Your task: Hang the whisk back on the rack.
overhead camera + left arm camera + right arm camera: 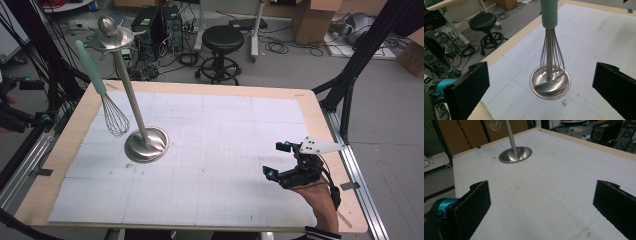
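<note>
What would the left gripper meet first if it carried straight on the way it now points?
Most likely the whisk hanging from the metal stand: its wires lie dead ahead, midway between the open left gripper jaws. Depth is unclear, so the stand's pole just behind could come almost together with it.

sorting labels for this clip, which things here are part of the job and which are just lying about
Part of the job:
- whisk with the mint handle, hanging from the stand
- steel stand on the table mat
- left gripper, jaws open, nothing between them
- right gripper, open and empty

Just lying about:
- black stool
- computer towers
- cardboard boxes
- floor cables
</note>
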A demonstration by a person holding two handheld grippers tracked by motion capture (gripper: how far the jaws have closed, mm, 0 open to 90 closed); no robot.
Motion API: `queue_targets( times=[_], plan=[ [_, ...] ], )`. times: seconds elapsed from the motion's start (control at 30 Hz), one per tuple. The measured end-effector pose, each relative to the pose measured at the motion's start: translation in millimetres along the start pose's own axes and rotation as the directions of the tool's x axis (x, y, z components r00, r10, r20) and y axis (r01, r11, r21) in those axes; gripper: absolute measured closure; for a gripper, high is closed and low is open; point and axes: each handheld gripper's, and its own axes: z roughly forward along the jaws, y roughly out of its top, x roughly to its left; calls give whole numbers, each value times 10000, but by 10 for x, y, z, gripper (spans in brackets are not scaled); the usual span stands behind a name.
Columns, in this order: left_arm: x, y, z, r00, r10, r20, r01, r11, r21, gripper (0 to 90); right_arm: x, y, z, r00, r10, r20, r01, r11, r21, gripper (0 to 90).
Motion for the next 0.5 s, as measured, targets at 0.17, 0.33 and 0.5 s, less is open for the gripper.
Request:
queue_targets(
  times=[0.17, 0.33, 0.5],
  plan=[
    [-119, -185, -45, 9999, -86, 83, 88, 9997, -213, 17, -3, -4, -20, 10000, 26, 53, -25, 10000, -34, 5],
    [-298, -402, -22, 9997, -111, 225, 117, 9996, -271, 17, -2, -7, -20, 9999, -15, 111, 15, 10000, -8, 5],
    [-520, -565, 19, 9985, -106, 534, 134, 9985, -532, 17, -5, -10, -26, 9998, -66, 179, 66, 10000, -8, 5]
  ],
)
